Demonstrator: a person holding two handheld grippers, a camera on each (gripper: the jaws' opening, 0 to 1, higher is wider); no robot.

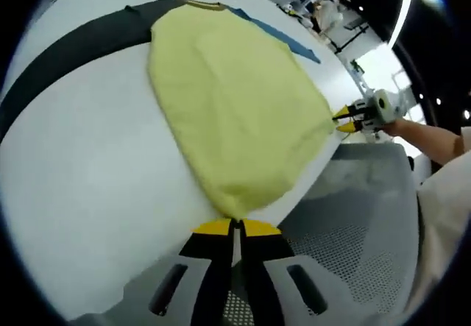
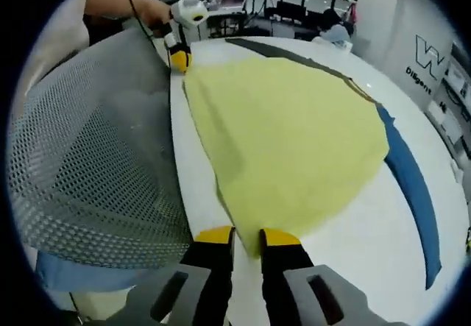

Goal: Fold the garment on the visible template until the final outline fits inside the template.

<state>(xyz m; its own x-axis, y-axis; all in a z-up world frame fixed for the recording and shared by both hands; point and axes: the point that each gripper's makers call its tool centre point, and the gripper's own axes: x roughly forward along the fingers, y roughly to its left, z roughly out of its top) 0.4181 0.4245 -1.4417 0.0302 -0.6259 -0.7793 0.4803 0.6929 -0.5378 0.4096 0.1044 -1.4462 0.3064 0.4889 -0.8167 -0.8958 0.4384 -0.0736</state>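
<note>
Left gripper view: a dark strip (image 1: 66, 54) runs across the white table (image 1: 81, 186) on the left, then the yellow shirt (image 1: 235, 112) lies spread flat in the middle. The left gripper (image 1: 235, 227) is clamped tight on the shirt's near edge. Further right, the right gripper (image 1: 346, 120) pinches the shirt's other corner, with a hand (image 1: 416, 131) behind it.

Right gripper view: a grey mesh chair back (image 2: 88, 157) sits on the left, the shirt fills the centre, and the right gripper grips its near edge, jaws slightly apart with cloth between. A blue strip (image 2: 412, 186) curves along the right.
</note>
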